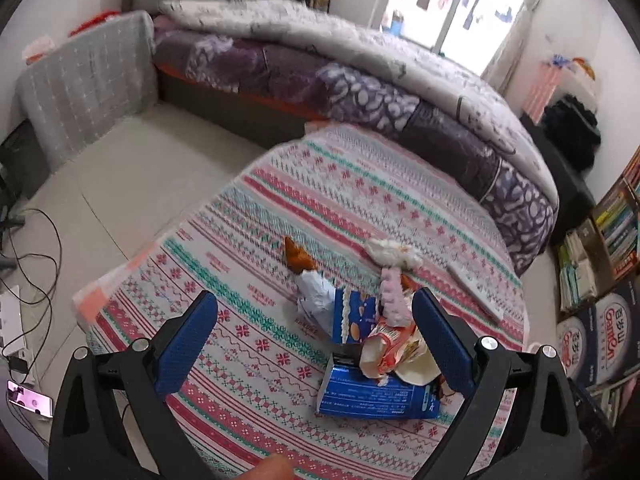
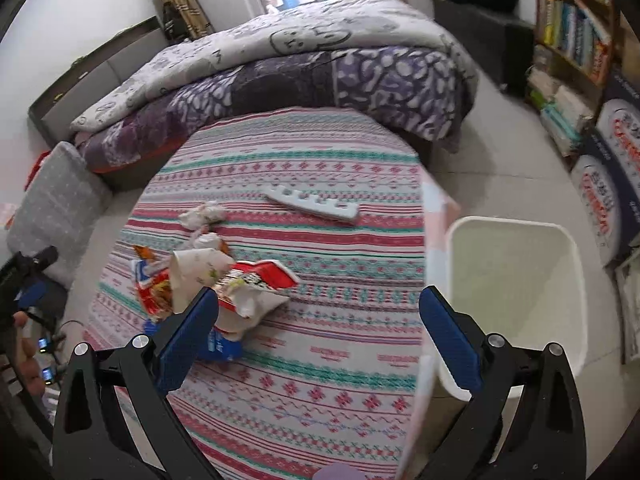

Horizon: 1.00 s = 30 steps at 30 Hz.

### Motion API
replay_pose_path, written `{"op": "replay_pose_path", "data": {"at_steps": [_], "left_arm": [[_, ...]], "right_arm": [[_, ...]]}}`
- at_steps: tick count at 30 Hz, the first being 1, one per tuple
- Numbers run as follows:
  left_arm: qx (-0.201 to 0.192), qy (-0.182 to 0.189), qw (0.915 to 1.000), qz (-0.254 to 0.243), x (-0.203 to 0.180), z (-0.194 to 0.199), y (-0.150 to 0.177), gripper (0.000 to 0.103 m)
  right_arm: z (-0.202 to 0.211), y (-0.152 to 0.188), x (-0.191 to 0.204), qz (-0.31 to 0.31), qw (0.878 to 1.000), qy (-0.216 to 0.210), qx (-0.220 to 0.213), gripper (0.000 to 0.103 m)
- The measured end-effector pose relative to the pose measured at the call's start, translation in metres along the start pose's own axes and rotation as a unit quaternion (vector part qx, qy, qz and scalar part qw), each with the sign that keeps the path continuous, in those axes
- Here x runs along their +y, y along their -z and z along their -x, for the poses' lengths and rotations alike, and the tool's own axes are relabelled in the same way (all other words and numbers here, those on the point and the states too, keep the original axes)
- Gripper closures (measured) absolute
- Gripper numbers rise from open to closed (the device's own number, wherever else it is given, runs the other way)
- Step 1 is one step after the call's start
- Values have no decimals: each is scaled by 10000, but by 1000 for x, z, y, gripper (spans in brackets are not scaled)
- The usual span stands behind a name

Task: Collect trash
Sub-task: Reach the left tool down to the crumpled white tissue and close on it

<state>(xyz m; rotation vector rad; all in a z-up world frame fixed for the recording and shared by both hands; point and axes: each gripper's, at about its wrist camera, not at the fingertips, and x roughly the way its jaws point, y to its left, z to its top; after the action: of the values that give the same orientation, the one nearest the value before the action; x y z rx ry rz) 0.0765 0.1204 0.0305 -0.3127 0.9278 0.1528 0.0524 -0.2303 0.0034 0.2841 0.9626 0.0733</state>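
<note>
A pile of trash lies on the patterned tablecloth (image 1: 280,208): a blue carton (image 1: 376,396), a red-and-white snack wrapper (image 1: 390,344), a blue biscuit packet (image 1: 354,316), crumpled foil (image 1: 316,294), an orange wrapper (image 1: 296,258) and a crumpled tissue (image 1: 390,250). My left gripper (image 1: 316,344) is open, the pile by its right finger. In the right wrist view the pile (image 2: 224,284) sits left of centre, a paper cup (image 2: 196,270) on it. My right gripper (image 2: 316,332) is open over bare cloth. A white bin (image 2: 516,284) stands beside the table at the right.
A white remote (image 2: 314,204) lies on the far side of the tablecloth (image 2: 304,360). A bed with a purple quilt (image 1: 360,92) is behind the table. Bookshelves (image 2: 572,28) and boxes (image 2: 612,184) line the right wall. Cables (image 1: 32,264) and a phone (image 1: 30,398) lie on the floor at left.
</note>
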Motion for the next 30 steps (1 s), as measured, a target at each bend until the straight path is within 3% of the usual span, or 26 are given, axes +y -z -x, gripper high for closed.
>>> {"op": "replay_pose_path", "data": {"at_steps": [3, 5, 8, 12, 15, 19, 22, 26, 30], "left_arm": [[379, 187, 9988, 251, 10, -31, 11, 8], [928, 201, 9947, 391, 11, -58, 17, 8], [1286, 629, 9877, 623, 7, -78, 14, 8], [1272, 787, 9867, 642, 1, -90, 0, 8], [1220, 429, 9890, 717, 5, -108, -11, 8], [1627, 482, 9756, 1393, 25, -140, -14, 10], [1722, 585, 9720, 1490, 23, -146, -15, 10], [1511, 818, 9771, 1253, 6, -141, -29, 10], [1305, 360, 9861, 961, 8, -134, -36, 10]], "right_arm": [[-20, 5, -10, -245, 9992, -175, 252, 7], [-33, 8, -19, -544, 9966, -332, 521, 7], [-37, 4, -24, -752, 9945, -423, 595, 7], [-43, -1, -29, -868, 9930, -483, 634, 7], [-58, -2, -35, -1036, 9899, -485, 834, 7], [-73, -4, -38, -1219, 9864, -517, 972, 7], [-70, -8, -36, -1149, 9883, -482, 877, 7], [-71, -11, -36, -1281, 9877, -447, 784, 7], [-74, -13, -29, -1251, 9883, -440, 754, 7]]}}
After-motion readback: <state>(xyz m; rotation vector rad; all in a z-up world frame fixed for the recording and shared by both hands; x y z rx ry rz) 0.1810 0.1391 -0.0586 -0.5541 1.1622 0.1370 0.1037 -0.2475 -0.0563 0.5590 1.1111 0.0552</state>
